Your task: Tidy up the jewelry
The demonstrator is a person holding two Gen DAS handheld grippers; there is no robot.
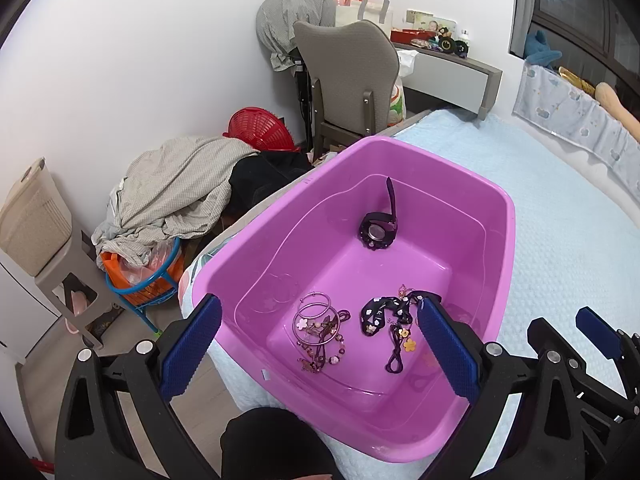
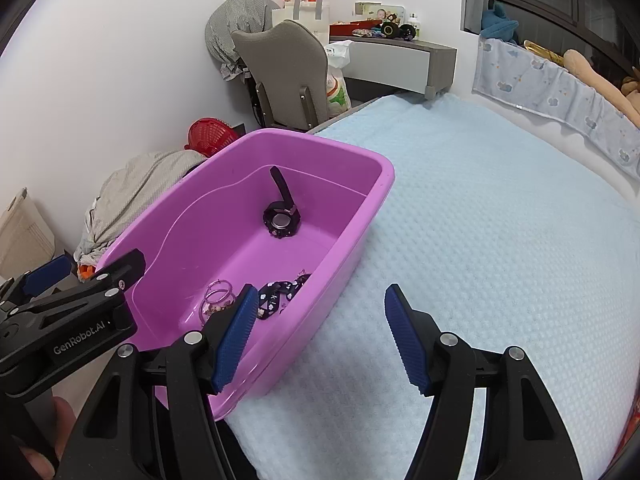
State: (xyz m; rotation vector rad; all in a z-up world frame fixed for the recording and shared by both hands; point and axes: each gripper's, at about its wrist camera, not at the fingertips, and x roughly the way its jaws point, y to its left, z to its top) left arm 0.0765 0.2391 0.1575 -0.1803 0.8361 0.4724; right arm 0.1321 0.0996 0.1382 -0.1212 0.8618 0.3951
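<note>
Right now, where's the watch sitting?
The watch lies alone at the far end of the pink tub, strap sticking up, apart from the bracelets and hair bow at the near end.

My left claw (image 1: pixel 320 344): two matte black linkage arms, each tipped with a blue ribbed pad (image 1: pixel 192 350). Round silver screws sit at the pivots, behind the pads. My right claw (image 2: pixel 320 336) is built the same, black frame with blue textured pads (image 2: pixel 236 336). White "GenRobot.AI" lettering marks the left claw's black body. A bit of my bare skin shows beneath it.
</note>
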